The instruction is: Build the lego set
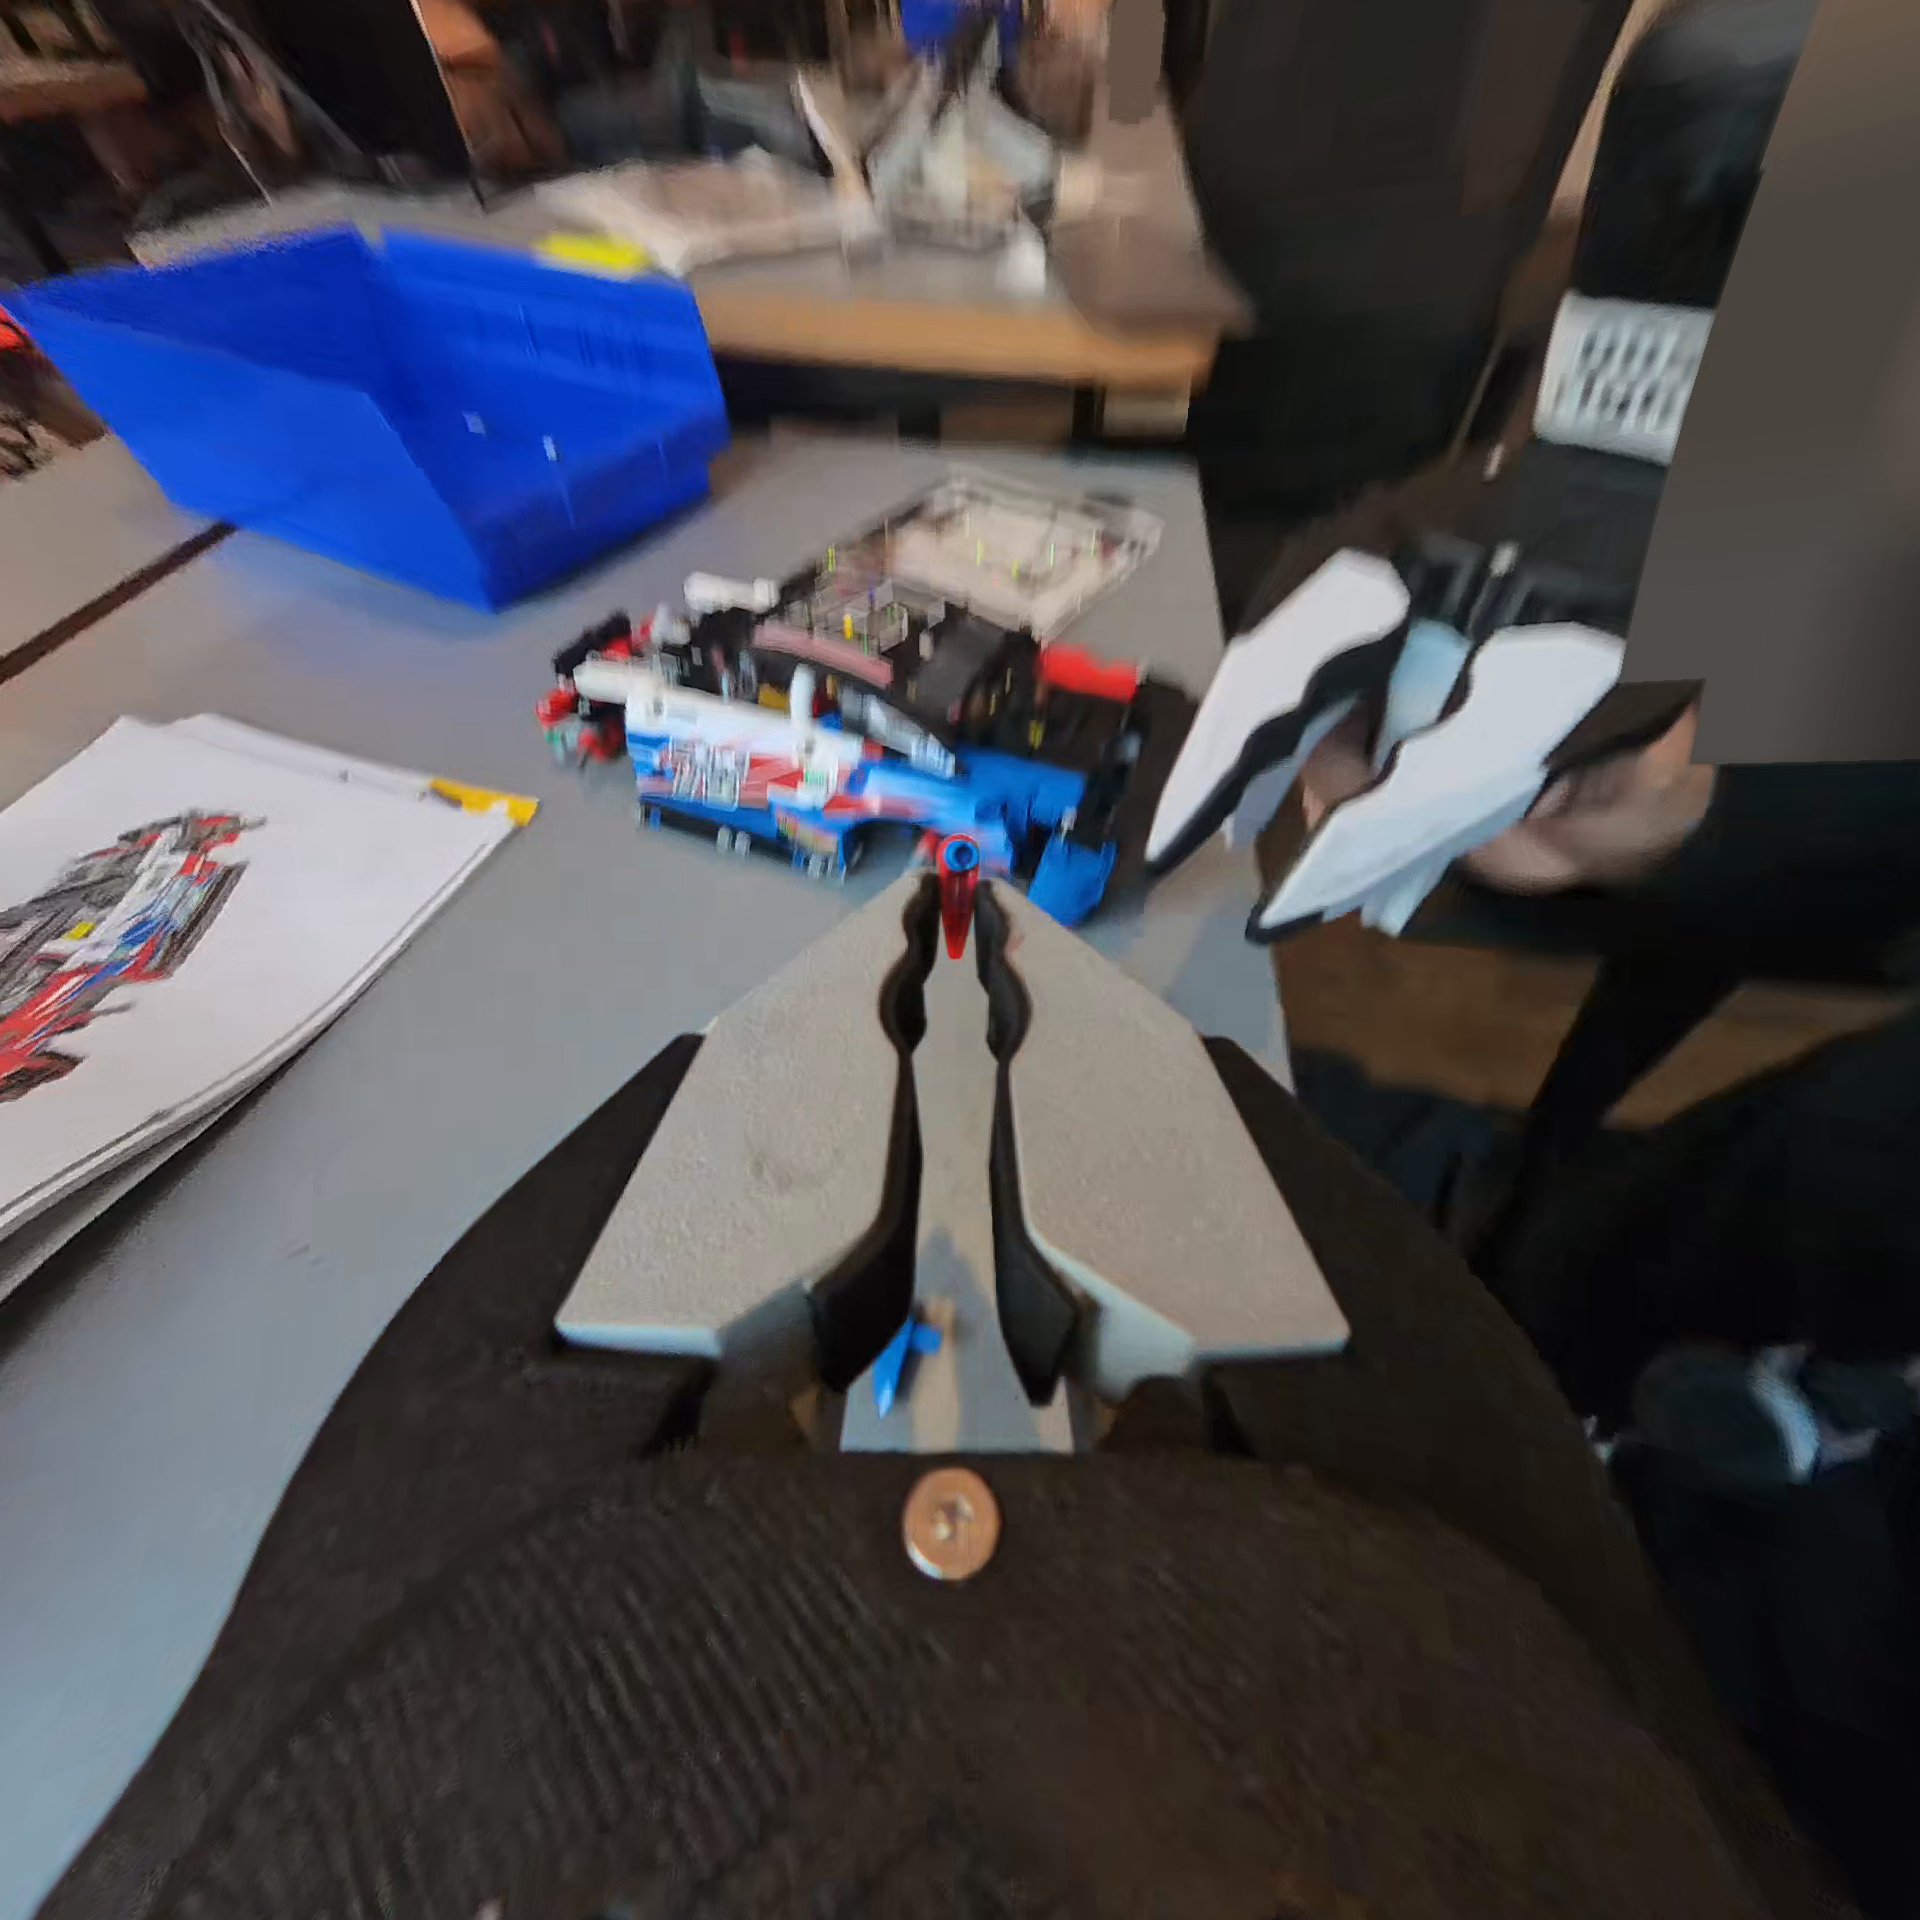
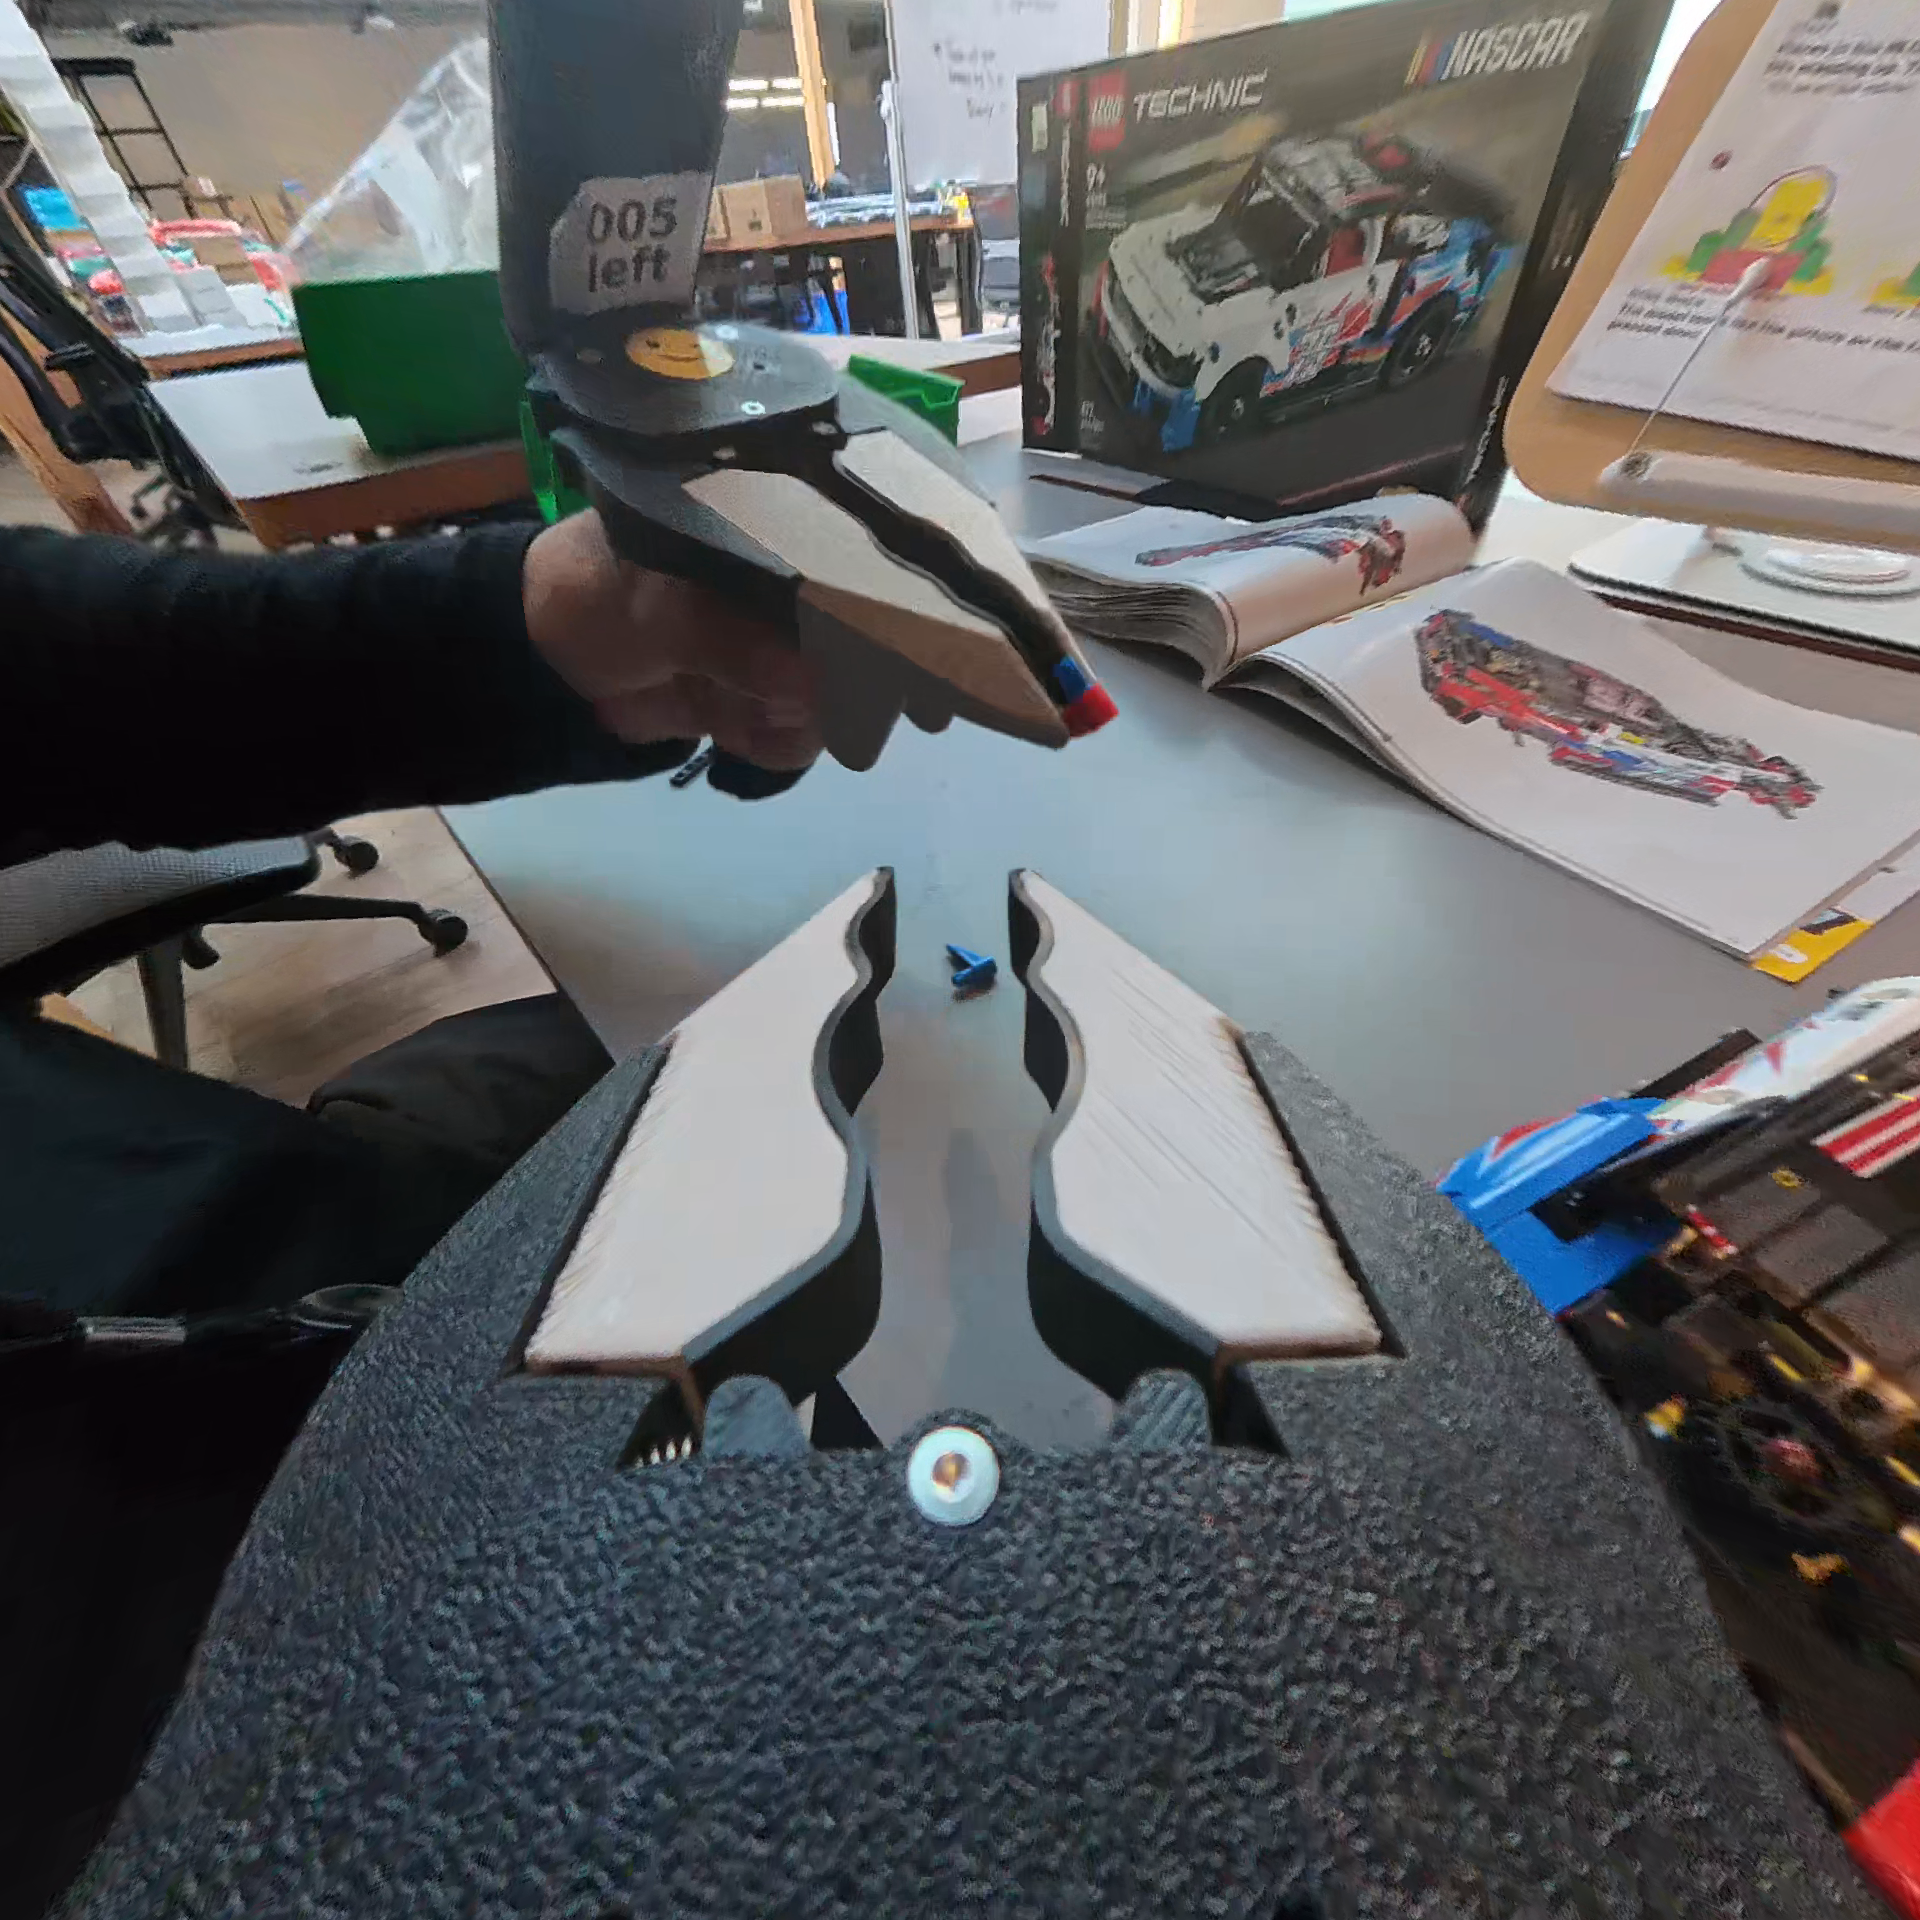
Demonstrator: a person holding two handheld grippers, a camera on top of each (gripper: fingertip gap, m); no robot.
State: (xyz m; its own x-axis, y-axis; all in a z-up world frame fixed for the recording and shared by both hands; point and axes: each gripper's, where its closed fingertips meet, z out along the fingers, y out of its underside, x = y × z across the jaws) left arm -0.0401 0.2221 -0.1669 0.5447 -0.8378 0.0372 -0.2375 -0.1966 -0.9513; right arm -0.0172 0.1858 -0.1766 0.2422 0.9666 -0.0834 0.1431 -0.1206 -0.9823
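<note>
Left wrist view: your left gripper (image 1: 956, 914) has its fingers clenched on a small red peg (image 1: 954, 883), w/ the peg's round end poking out past the tips. It hangs above the grey counter (image 1: 468, 987), just in front of the part-built car (image 1: 831, 748), which sits on the counter. Behind the car is a clear tray (image 1: 1018, 551), and farther back to its left a blue bin (image 1: 395, 416). The open booklet (image 1: 208, 914) lies left of the car. Your right gripper (image 1: 1392, 748) floats right of the car, past the counter edge; view is blurry.

Right wrist view: your right gripper's fingers (image 2: 748, 1122) are released, w/ a clear gap between them. A small blue pin (image 2: 971, 968) lies on the counter in line w/ that gap, left of the car. The left gripper is above and beyond the pin, and here the held piece looks red w/ a blue part. The set's box (image 2: 1299, 260) stands beyond the booklet.
</note>
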